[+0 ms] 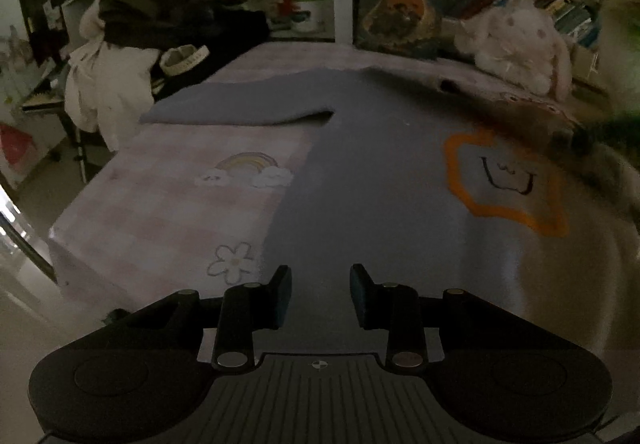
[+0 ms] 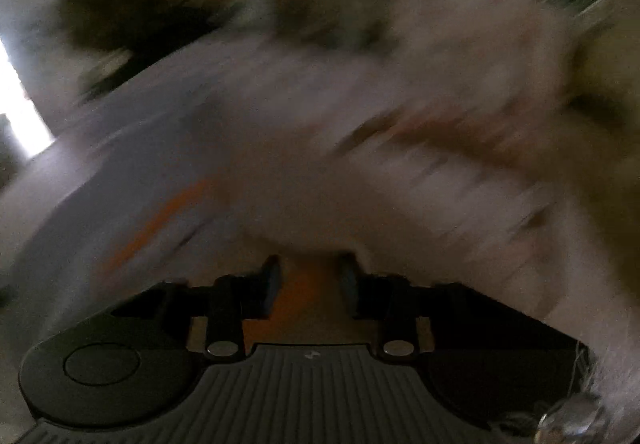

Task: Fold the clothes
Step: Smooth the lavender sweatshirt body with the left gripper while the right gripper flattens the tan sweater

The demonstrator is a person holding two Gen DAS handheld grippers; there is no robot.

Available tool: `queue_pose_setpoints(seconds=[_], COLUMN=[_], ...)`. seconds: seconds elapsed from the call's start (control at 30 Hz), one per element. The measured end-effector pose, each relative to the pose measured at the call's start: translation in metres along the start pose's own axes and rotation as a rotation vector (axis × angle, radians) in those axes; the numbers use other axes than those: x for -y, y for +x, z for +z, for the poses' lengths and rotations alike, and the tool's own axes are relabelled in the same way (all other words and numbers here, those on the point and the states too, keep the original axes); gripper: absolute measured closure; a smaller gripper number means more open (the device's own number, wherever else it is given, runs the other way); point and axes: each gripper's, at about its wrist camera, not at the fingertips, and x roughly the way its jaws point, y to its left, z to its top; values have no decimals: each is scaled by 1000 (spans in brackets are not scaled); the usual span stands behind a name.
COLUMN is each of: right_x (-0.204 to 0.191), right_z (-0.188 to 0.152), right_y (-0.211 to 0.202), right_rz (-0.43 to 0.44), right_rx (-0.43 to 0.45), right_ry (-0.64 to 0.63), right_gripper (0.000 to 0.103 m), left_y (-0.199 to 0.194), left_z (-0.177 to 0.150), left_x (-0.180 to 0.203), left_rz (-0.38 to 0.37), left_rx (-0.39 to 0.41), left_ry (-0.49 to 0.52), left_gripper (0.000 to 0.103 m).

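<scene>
Risk: grey long-sleeved shirt with orange outline print (image 1: 380, 172) lies flat mid-frame on pink checked bedsheet (image 1: 168, 204). Left gripper (image 1: 319, 296) jaws released above hem; right gripper (image 2: 308, 284) jaws parted, view blurred. Hasty grasp may bunch fabric.

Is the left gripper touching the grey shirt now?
Cannot tell. In the left wrist view the left gripper is open over the grey shirt, but neither contact nor gap shows at its fingertips.

A bed covered in a pale pink checked sheet (image 1: 168, 212) printed with a rainbow and a flower fills the frame's centre; a grey long-sleeved top with an orange outline motif (image 1: 380, 180) lies spread flat across it, a white plush toy (image 1: 516, 44) at upper right.
</scene>
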Motion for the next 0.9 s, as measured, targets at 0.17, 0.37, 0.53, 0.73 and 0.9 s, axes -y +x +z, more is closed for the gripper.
queue_pose_setpoints(seconds=[0.17, 0.37, 0.53, 0.73, 0.9], right_x=[31, 28, 18, 9, -1], right_z=[33, -11, -67, -113, -128], right_y=[-31, -50, -75, -108, -117], right_rz=[-133, -70, -22, 31, 90], right_rx=[219, 134, -2, -121, -159], right_ry=[32, 2, 38, 116, 114], right_gripper=[52, 52, 55, 60, 70], left_y=[3, 14, 31, 49, 50], left_z=[3, 10, 15, 16, 14], left_x=[-6, -6, -15, -21, -22], left_rz=[13, 6, 16, 15, -6], left_rx=[-3, -18, -55, -79, -61], left_ry=[-17, 15, -1, -20, -45], left_gripper=[70, 70, 70, 70, 78])
